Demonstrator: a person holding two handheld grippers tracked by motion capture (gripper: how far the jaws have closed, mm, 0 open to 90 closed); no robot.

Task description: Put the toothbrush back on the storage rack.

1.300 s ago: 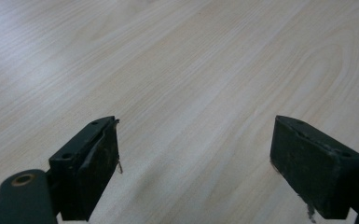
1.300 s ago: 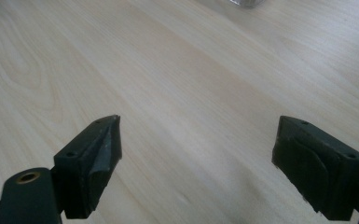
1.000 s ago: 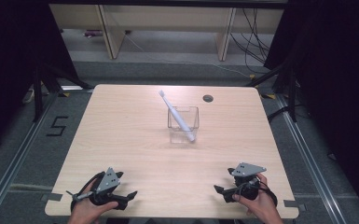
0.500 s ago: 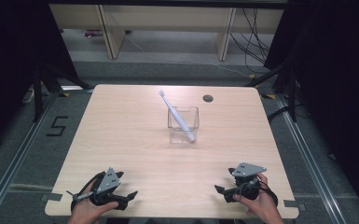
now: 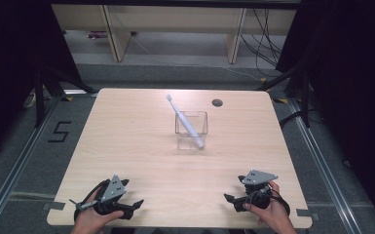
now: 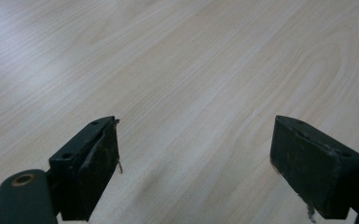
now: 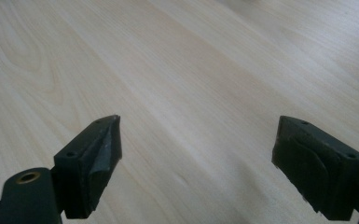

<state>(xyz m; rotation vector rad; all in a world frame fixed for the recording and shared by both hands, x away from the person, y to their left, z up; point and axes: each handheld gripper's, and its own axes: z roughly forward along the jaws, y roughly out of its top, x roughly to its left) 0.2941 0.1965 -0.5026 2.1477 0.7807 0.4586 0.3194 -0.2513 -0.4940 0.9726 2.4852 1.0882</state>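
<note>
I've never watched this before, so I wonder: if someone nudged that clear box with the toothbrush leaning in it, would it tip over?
Probably it slides or tips easily: the clear box looks thin-walled and light. The toothbrush leans well past its rim, so a nudge would likely swing it or lever the box over. Its smooth handle may slip.

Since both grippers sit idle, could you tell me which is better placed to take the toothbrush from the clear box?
Right, probably: the toothbrush handle end tilts toward the right gripper, slightly nearer than the left gripper. Both open.

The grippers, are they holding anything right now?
No, nothing is held. The left gripper and right gripper are both open over bare table. The toothbrush leans in its clear box, far from both.
</note>
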